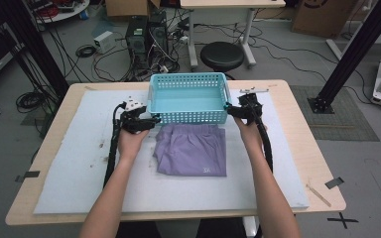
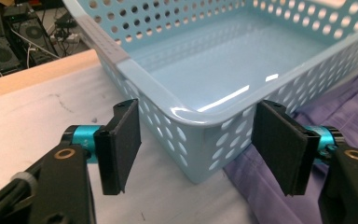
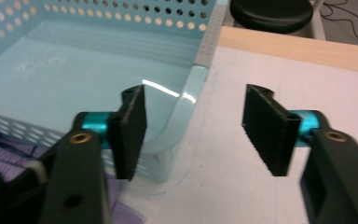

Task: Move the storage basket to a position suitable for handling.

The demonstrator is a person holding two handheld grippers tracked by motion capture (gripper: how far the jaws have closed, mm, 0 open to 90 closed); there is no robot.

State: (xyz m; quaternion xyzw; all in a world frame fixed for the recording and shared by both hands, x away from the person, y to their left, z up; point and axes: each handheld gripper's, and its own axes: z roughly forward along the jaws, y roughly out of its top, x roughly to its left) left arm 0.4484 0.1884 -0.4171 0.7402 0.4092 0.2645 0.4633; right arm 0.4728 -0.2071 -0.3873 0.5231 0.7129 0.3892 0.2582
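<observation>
At mid-surface, perforated turquoise plastic basket (image 1: pixel 188 99), glossy floor bare; folded purple cloth (image 1: pixel 192 148) against its near wall. Left tool (image 2: pixel 200 144) and right tool (image 3: pixel 193 133), released, straddle near corners.

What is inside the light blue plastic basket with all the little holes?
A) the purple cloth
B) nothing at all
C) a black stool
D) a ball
B: the light blue plastic basket shows a bare shiny floor, and the folded purple cloth lies on the mat just outside it.
</observation>
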